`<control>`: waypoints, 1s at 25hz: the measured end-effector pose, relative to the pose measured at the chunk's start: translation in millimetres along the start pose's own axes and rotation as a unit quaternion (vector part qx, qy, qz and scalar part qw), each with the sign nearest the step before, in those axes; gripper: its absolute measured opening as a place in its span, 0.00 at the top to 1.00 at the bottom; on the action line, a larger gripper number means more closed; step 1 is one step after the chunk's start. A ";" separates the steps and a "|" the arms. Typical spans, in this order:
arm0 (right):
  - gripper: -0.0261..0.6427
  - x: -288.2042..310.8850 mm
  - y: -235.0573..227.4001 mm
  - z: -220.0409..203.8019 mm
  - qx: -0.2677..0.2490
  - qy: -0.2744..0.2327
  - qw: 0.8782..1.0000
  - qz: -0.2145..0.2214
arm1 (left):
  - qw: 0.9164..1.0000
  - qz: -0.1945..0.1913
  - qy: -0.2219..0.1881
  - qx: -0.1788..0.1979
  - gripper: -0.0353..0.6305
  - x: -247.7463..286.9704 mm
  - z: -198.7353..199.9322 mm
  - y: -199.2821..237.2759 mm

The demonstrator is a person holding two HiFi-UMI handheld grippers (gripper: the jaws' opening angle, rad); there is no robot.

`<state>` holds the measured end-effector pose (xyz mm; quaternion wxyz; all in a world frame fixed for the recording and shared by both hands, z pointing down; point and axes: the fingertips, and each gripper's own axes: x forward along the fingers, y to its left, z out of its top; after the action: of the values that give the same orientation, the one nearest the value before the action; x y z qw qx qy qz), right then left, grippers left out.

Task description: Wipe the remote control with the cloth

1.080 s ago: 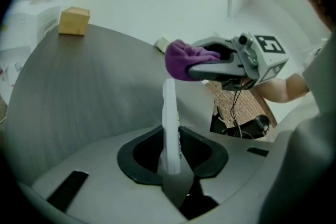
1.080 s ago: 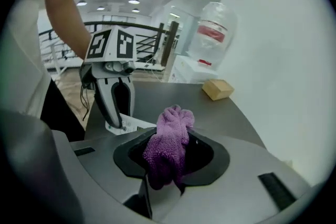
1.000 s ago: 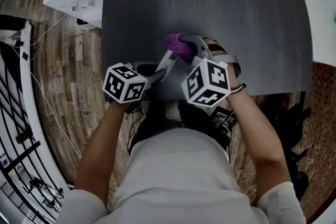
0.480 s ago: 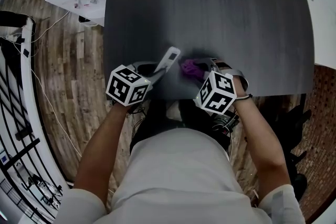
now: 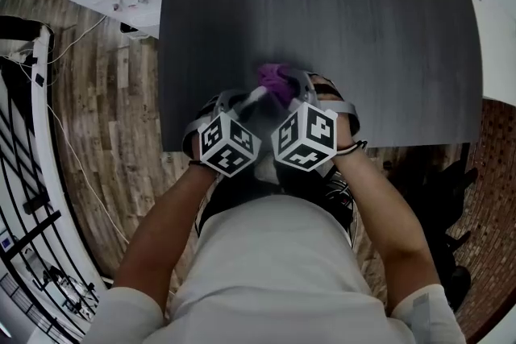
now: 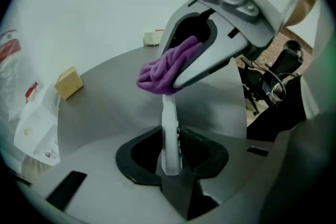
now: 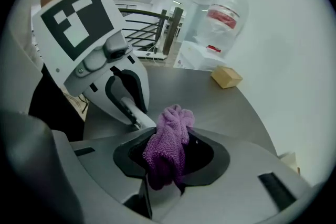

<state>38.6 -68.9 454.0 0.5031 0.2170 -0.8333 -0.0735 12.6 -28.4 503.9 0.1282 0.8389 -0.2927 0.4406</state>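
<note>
Spreading out ahead of both claws is the dark grey table (image 5: 363, 52). Both claws hang over its near edge, side by side, with their marker cubes almost touching. The left claw (image 6: 171, 162) is clamped on the remote control (image 6: 169, 131). The slim white remote stands on edge between the jaws, gripped at its near end, and reaches out ahead over the table. The right claw (image 7: 167, 162) is just to the right of the left one and angled toward it. It is pinched shut on the purple cloth (image 7: 167, 147), which bunches up between its jaws and spills out past their tips. That wad of cloth meets the far end of the remote where the tips of the two claws come together. Well beyond the left claw and off to its left, a small tan box (image 6: 68, 83) sits near the table's far corner. A small white box (image 6: 153, 37) lies at the far edge, roughly straight ahead of that claw.
</note>
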 end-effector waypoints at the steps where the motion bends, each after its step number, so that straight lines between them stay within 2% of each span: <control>1: 0.77 2.1 0.9 0.0 -0.001 0.001 1.000 -0.004 | 1.000 0.007 -0.007 0.002 0.80 -0.4 -0.4 0.9; 5: 0.77 3.3 -0.8 1.7 0.010 0.003 1.000 -0.006 | 0.999 0.030 -0.029 0.008 0.80 -5.7 -14.7 3.9; 7: 0.77 2.6 -0.3 1.8 0.010 0.003 1.000 -0.003 | 0.999 0.038 -0.021 0.010 0.78 -7.2 -28.8 4.8; 9: 0.77 1.8 -0.6 1.1 0.012 0.003 1.000 -0.005 | 0.999 0.042 -0.010 -0.003 0.76 -7.1 -43.1 7.0; 12: 0.77 0.0 -0.1 -1.1 0.013 0.001 1.000 -0.007 | 0.999 0.036 -0.013 -0.030 0.75 -6.6 -47.4 7.9; 17: 0.77 -2.8 1.5 -4.8 0.035 -0.008 0.999 -0.010 | 1.000 0.005 -0.008 -0.026 0.78 -4.3 -46.0 6.1; 20: 0.77 -4.6 -1.0 -10.2 0.046 0.001 0.999 -0.020 | 0.999 0.023 -0.046 -0.014 0.79 -15.3 -32.6 9.0; 23: 0.77 -7.6 -8.0 -24.1 0.072 0.016 0.997 -0.028 | 0.993 0.049 -0.102 0.026 0.81 -35.0 -4.3 6.3; 25: 0.77 -9.2 -10.7 -32.1 0.085 0.027 0.996 -0.031 | 0.990 0.056 -0.120 0.055 0.81 -41.5 11.4 1.1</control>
<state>73.2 -71.4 458.5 0.5023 0.2865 -0.8158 -0.0117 1.2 -19.0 463.4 0.0214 0.8737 -0.3276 0.3589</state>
